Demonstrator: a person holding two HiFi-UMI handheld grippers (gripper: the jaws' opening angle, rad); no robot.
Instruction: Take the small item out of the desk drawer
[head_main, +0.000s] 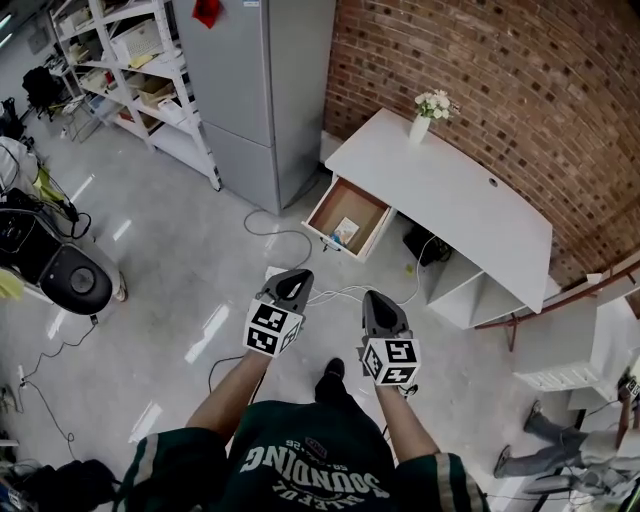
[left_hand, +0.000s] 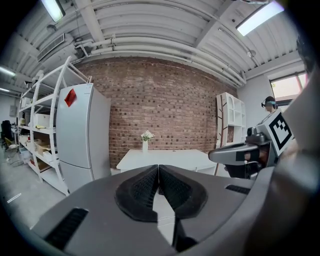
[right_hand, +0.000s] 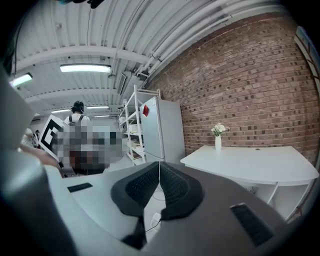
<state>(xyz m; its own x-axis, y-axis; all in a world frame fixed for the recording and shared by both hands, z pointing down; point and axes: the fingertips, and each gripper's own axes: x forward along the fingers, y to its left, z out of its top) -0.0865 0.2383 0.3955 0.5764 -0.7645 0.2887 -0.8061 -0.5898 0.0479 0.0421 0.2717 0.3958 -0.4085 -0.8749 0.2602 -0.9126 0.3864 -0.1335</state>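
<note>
The small, light, flat item (head_main: 345, 232) lay at the front of the open wooden drawer (head_main: 318, 206) under the white desk (head_main: 450, 190). It was well ahead of both claws, on a line between them. The left gripper (head_main: 296, 278) and the right gripper (head_main: 376, 299) were both clenched, pad against pad, and gripped nothing. Both bare forearms were stretched forward, side by side, and the claws pointed a little downward toward the desk.
</note>
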